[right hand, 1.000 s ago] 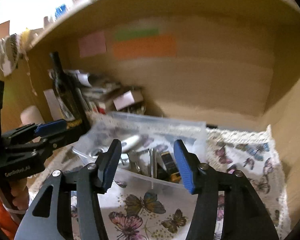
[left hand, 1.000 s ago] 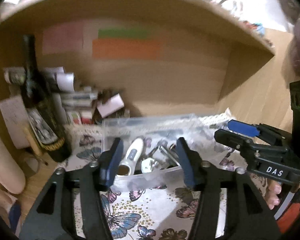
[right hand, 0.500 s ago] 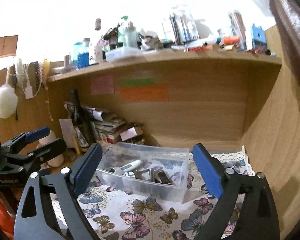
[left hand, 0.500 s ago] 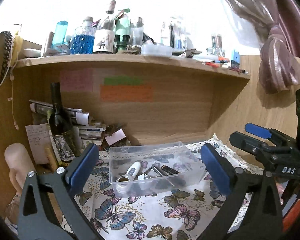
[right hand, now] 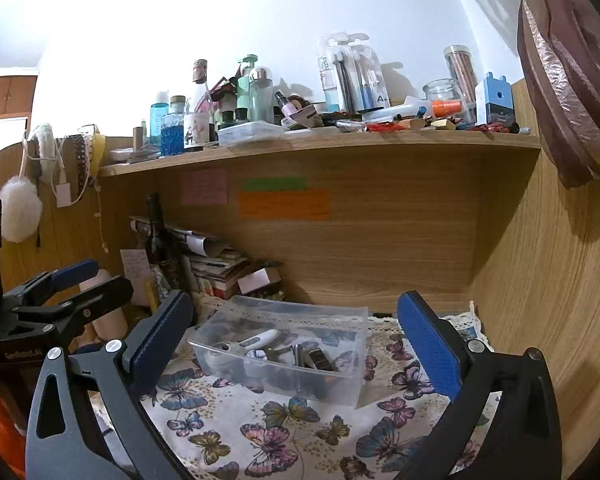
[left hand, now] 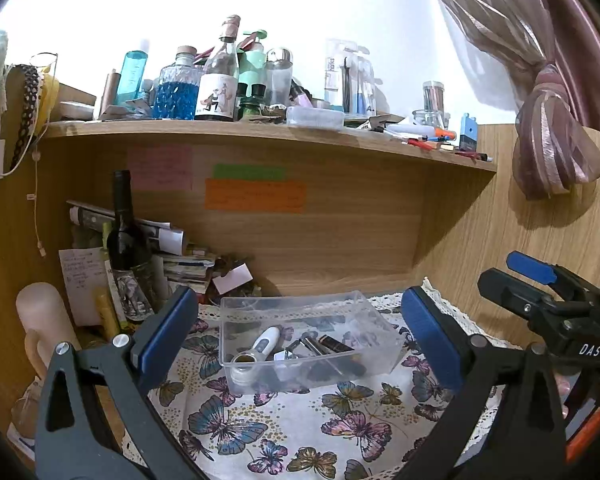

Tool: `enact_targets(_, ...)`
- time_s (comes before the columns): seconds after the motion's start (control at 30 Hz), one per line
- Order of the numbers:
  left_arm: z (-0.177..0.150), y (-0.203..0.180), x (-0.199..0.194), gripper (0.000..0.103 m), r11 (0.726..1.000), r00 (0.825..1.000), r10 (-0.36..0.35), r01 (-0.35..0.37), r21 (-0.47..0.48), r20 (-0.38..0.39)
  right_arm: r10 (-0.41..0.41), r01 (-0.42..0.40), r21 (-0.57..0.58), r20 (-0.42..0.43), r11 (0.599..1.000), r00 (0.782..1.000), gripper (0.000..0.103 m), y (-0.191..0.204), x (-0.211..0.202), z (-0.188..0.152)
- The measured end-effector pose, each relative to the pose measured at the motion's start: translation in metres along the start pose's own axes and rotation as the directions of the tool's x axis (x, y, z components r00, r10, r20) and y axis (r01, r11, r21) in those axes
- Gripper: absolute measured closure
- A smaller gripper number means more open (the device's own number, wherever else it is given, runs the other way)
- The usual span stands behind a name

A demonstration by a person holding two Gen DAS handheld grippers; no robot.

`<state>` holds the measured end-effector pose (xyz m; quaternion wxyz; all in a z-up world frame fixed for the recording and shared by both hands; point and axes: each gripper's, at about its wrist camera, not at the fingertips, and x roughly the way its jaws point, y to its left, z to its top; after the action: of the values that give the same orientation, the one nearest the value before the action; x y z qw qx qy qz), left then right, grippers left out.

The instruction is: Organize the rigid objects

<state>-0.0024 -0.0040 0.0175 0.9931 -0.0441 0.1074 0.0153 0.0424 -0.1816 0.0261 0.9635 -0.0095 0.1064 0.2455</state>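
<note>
Wooden desk nook (left hand: 340, 248) with a crowded shelf (left hand: 260, 130) across the top of both views. Up on the shelf, a blue bottle (left hand: 176, 92), a tall clear bottle with a cork (left hand: 220, 76), packs of pens (right hand: 352, 76) and a glass jar (right hand: 446, 94). Pink (left hand: 160, 168), green (left hand: 250, 171) and orange (left hand: 255, 196) paper notes stuck to the back wall, just under the shelf. Dark wine bottle (left hand: 126, 232) standing upright at the left of the nook, touching a messy pile of papers and books (left hand: 180, 264). Pink curtain (left hand: 540, 120) tied up at the upper right.

Cloth with butterflies (left hand: 300, 428) spread low in both frames. Clear plastic box (left hand: 306, 340) sitting on the cloth, near the middle. Inside the box: a small white tool (left hand: 260, 346) lying tilted at the left, then a few shiny metal bits (left hand: 312, 346) and a dark flat piece (left hand: 336, 345) beside it. Metal bits too small to name.

Left claw (left hand: 298, 332) spread wide, with blue pads (left hand: 166, 330) on each side of the box, not touching it, holding nothing. Right claw (right hand: 296, 340) spread wide too, blue pads (right hand: 428, 352) well apart, box seen between them, holding nothing. Each claw also seen from the side in the other camera: right claw at the right edge of the left view, left claw at the left edge of the right view.
</note>
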Motion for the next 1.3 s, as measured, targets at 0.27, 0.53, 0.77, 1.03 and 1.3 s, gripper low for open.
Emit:
enact_targets(0.27, -0.0007, 0.0018, 0.0021, 0.0, 1.0, 1.0, -0.008, 0.008, 0.007, -0.007, 0.001, -0.001, 0.009, -0.012, 1.0, 1.0, 0.0, 0.0001, 0.0017, -0.0004)
enact_targets(0.53, -0.0007, 0.0015, 0.003, 0.0, 1.0, 1.0, -0.008, 0.008, 0.007, -0.01, 0.0, 0.0, 0.015, -0.015, 1.0, 1.0, 0.0, 0.0005, 0.003, -0.0002)
enact_targets(0.77, -0.0005, 0.0011, 0.0051, 0.0, 1.0, 1.0, -0.009, 0.009, 0.009, -0.011, 0.0, 0.0, 0.022, -0.015, 1.0, 1.0, 0.0, -0.0015, 0.0032, -0.001)
enact_targets(1.03, -0.0003, -0.0001, 0.0068, 0.0, 1.0, 1.0, -0.011, 0.011, 0.012, -0.013, 0.001, -0.001, 0.023, -0.017, 1.0, 1.0, 0.0, -0.0023, 0.0029, -0.0011)
enact_targets(1.3, -0.0004, -0.0028, 0.0075, 0.0, 1.0, 1.0, -0.012, 0.012, 0.014, -0.017, -0.001, 0.002, 0.022, -0.016, 1.0, 1.0, 0.0, -0.0016, 0.0031, -0.001)
